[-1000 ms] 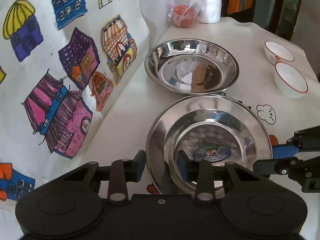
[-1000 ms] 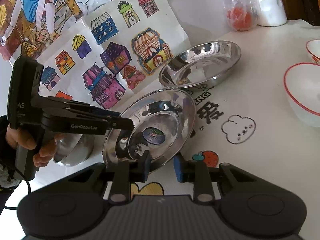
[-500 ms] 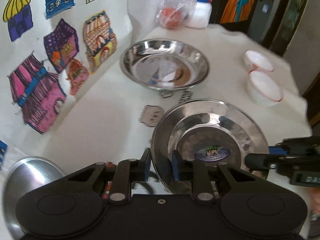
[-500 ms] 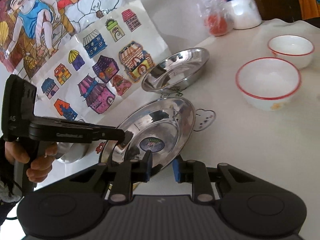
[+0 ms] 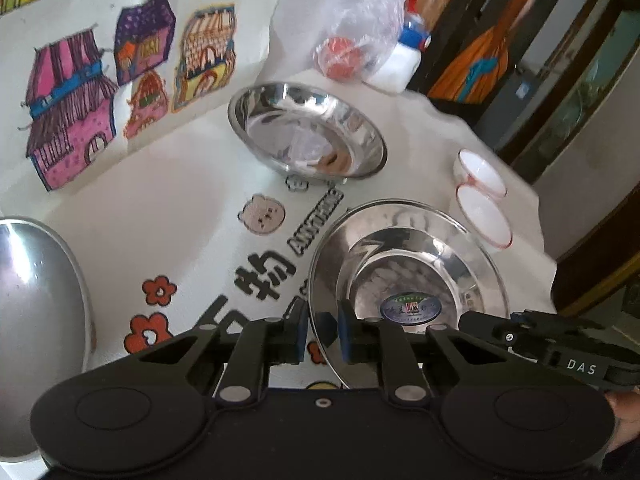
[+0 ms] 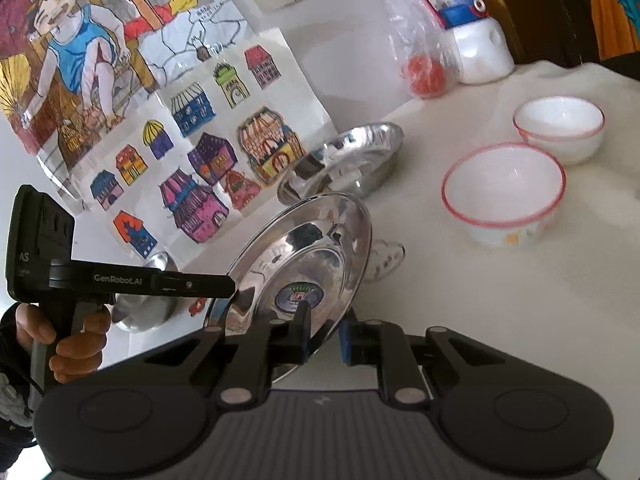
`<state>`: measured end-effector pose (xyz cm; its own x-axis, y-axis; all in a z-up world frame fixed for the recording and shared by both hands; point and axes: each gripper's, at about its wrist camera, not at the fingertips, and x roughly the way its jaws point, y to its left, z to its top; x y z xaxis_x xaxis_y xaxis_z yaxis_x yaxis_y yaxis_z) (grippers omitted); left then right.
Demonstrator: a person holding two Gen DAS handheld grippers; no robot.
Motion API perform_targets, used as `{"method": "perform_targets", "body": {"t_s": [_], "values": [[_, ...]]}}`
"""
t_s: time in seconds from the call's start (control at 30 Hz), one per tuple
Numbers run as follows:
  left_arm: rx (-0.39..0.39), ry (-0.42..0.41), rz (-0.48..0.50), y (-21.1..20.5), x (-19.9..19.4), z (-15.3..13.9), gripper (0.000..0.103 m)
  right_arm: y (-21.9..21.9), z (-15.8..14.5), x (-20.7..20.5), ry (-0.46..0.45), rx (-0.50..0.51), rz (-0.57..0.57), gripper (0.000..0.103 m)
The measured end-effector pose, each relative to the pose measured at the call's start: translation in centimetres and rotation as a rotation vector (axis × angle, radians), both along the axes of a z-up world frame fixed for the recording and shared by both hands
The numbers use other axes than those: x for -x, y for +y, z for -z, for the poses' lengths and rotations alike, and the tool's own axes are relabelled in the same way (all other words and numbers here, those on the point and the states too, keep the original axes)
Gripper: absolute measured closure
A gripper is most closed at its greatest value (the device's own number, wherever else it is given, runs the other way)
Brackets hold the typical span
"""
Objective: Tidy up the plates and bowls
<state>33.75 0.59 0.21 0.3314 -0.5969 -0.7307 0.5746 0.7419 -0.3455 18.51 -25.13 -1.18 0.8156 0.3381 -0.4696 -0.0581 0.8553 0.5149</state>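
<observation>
Left wrist view. Left gripper (image 5: 323,330) low centre, its jaws closing with the near rim of the labelled steel plate (image 5: 404,264) between the blue pads; the pads look seated on the rim, so it is clamped there. The plate sits lower right of centre, a round sticker on its floor. The right gripper (image 5: 464,322) reaches in from the lower right edge to the same plate's rim; its tips are hidden behind the left one's finger. A second steel plate (image 5: 308,132), deeper, rests upper centre on the white printed tablecloth (image 5: 168,208), apart from the first. 2 white bowls with red rims stand at right, touching: nearer bowl (image 5: 484,216), farther bowl (image 5: 478,168). A steel bowl (image 5: 36,312) fills the left edge. A plastic bag (image 5: 348,20) holding something red and a white bottle (image 5: 400,64) stand at upper centre. Drawings of houses (image 5: 80,80) cover the upper left.

Right wrist view. Right gripper (image 6: 322,334) low centre, clenched on the labelled plate's (image 6: 304,264) near rim. The plate is tilted steeply, its far edge raised. The left gripper (image 6: 232,286) comes in from the left and meets the plate's left rim; a hand (image 6: 68,340) grips its handle at lower left. The second plate (image 6: 348,156) lies just behind. The 2 bowls sit at right: nearer bowl (image 6: 504,192), farther bowl (image 6: 560,124). The bag (image 6: 420,40) and the bottle (image 6: 476,40) stand at upper right.
</observation>
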Motion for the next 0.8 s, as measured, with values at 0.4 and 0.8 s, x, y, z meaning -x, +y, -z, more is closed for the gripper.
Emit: {"method": "perform_targets", "body": {"t_s": [0.4, 0.8], "values": [[0.099, -0.050, -0.068, -0.9, -4.4, -2.7, 0.086, -3.7, -2.7, -9.4, -0.012, 0.023, -0.032, 0.086], [0.154, -0.031, -0.174, -2.7, -12.9, -1.4, 0.085, -5.5, -1.7, -18.7, 0.029, 0.064, -0.080, 0.086]]}}
